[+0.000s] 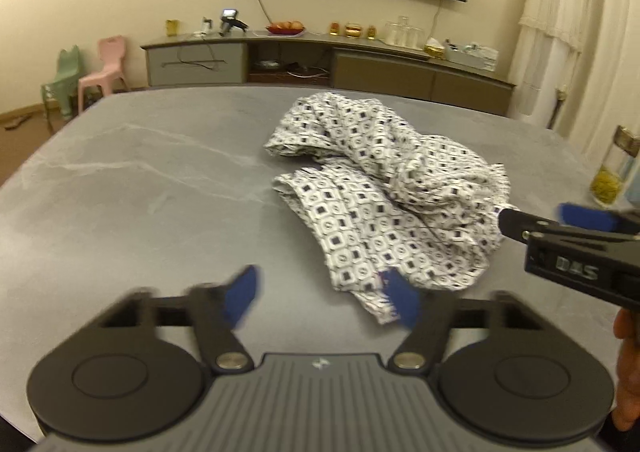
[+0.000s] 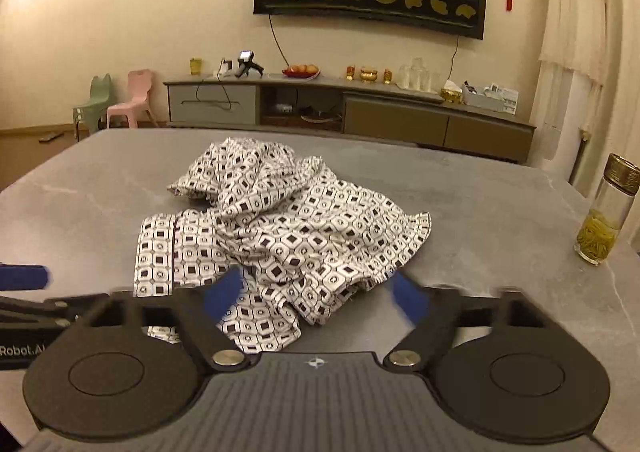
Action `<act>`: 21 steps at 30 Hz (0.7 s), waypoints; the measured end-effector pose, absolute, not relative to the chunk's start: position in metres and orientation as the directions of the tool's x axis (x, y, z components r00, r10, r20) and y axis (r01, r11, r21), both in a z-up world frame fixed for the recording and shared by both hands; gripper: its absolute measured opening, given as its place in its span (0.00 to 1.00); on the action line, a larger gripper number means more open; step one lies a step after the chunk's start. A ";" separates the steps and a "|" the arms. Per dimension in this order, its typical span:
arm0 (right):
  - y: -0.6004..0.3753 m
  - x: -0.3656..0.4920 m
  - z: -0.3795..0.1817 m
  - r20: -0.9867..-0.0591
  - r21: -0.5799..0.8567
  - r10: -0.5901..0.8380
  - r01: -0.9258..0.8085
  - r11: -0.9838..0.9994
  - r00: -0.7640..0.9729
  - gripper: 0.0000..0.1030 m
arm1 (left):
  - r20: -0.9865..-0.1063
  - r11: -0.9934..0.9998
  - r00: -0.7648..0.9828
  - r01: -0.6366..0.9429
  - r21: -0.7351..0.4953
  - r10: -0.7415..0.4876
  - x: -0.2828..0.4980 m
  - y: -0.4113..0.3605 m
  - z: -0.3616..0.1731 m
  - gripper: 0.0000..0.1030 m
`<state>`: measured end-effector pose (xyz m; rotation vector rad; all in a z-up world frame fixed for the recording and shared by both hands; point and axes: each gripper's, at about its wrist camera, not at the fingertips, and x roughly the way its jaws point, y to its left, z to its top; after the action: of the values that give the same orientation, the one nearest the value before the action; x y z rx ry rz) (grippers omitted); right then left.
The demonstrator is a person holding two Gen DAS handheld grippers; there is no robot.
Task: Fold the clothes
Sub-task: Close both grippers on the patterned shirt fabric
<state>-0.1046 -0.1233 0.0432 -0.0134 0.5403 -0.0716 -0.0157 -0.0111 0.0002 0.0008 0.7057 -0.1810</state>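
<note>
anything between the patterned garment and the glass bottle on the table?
Nothing: bare grey table lies between the garment and the bottle, clearest in the right wrist view.

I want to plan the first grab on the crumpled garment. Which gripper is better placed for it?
Right, probably. The right gripper is open with the garment bunched between its fingers; the left gripper only reaches its near corner.

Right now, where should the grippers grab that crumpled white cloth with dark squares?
Probably the crumpled white patterned cloth's flat near hem, coming low from the near table edge. That edge lies smooth on the grey marbled table, while the middle is bunched. Both grippers look open.
</note>
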 end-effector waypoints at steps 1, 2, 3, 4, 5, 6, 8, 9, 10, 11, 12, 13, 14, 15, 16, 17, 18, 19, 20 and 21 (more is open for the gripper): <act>-0.122 -0.105 0.044 -0.524 -0.035 -0.074 0.065 0.997 0.848 0.43 | -0.642 0.983 0.748 0.174 -0.058 -0.171 -0.017 -0.012 0.001 0.25; -0.121 -0.105 0.043 -0.531 -0.037 -0.072 0.062 0.997 0.845 0.30 | -0.637 0.982 0.751 0.179 -0.056 -0.173 -0.018 -0.013 0.002 0.03; -0.121 -0.105 0.043 -0.532 -0.040 -0.069 0.056 0.998 0.844 0.16 | -0.631 0.982 0.756 0.179 -0.054 -0.173 -0.020 -0.013 0.004 0.01; -0.120 -0.106 0.043 -0.534 -0.043 -0.065 0.050 0.998 0.843 0.09 | -0.625 0.982 0.761 0.179 -0.052 -0.172 -0.021 -0.013 0.005 0.00; -0.119 -0.108 0.043 -0.536 -0.045 -0.061 0.043 0.998 0.842 0.01 | -0.618 0.983 0.767 0.179 -0.049 -0.170 -0.023 -0.012 0.007 0.00; -0.119 -0.109 0.043 -0.534 -0.046 -0.056 0.037 0.998 0.844 0.00 | -0.610 0.983 0.774 0.177 -0.043 -0.167 -0.025 -0.012 0.009 0.00; -0.118 -0.110 0.043 -0.530 -0.048 -0.048 0.026 0.998 0.847 0.00 | -0.602 0.983 0.781 0.177 -0.042 -0.166 -0.026 -0.012 0.013 0.00; -0.119 -0.111 0.043 -0.531 -0.046 -0.046 0.025 0.999 0.846 0.00 | -0.599 0.984 0.783 0.176 -0.041 -0.165 -0.026 -0.012 0.015 0.00; -0.119 -0.111 0.044 -0.532 -0.044 -0.044 0.025 0.999 0.845 0.00 | -0.597 0.984 0.785 0.175 -0.042 -0.166 -0.027 -0.012 0.017 0.00; -0.120 -0.111 0.045 -0.532 -0.040 -0.045 0.027 0.999 0.846 0.00 | -0.596 0.984 0.786 0.175 -0.043 -0.166 -0.027 -0.012 0.020 0.00; -0.121 -0.110 0.046 -0.531 -0.038 -0.045 0.030 0.999 0.846 0.00 | -0.594 0.984 0.788 0.175 -0.042 -0.165 -0.027 -0.012 0.022 0.00; -0.121 -0.110 0.047 -0.527 -0.038 -0.049 0.034 0.999 0.848 0.00 | -0.590 0.984 0.790 0.175 -0.041 -0.165 -0.027 -0.013 0.024 0.00; -0.121 -0.111 0.049 -0.524 -0.038 -0.052 0.037 0.999 0.850 0.00 | -0.588 0.984 0.792 0.175 -0.042 -0.166 -0.027 -0.013 0.026 0.00; -0.122 -0.111 0.051 -0.521 -0.038 -0.055 0.041 0.998 0.852 0.00 | -0.587 0.983 0.791 0.177 -0.047 -0.170 -0.027 -0.013 0.029 0.00; -0.123 -0.112 0.053 -0.519 -0.037 -0.060 0.047 0.998 0.853 0.00 | -0.588 0.983 0.789 0.177 -0.057 -0.177 -0.027 -0.013 0.031 0.00; -0.124 -0.112 0.054 -0.516 -0.036 -0.065 0.054 0.998 0.854 0.00 | -0.590 0.982 0.787 0.174 -0.069 -0.181 -0.028 -0.012 0.034 0.08; -0.125 -0.113 0.056 -0.513 -0.036 -0.074 0.065 0.997 0.855 0.01 | -0.588 0.982 0.788 0.173 -0.076 -0.184 -0.028 -0.012 0.036 0.16; -0.127 -0.114 0.057 -0.513 -0.036 -0.080 0.072 0.997 0.855 0.04 | -0.581 0.982 0.793 0.173 -0.077 -0.185 -0.030 -0.013 0.038 0.46; -0.128 -0.115 0.058 -0.519 -0.036 -0.081 0.073 0.997 0.851 0.17 | -0.575 0.982 0.797 0.173 -0.078 -0.186 -0.031 -0.013 0.040 0.72; -0.131 -0.116 0.059 -0.520 -0.027 -0.076 0.073 0.997 0.851 0.43 | -0.568 0.982 0.802 0.173 -0.078 -0.187 -0.033 -0.014 0.042 0.81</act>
<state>-0.1156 -0.1307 0.0586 -0.0062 0.5475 -0.0785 -0.0326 -0.0136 0.0421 -0.0231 0.6111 -0.1926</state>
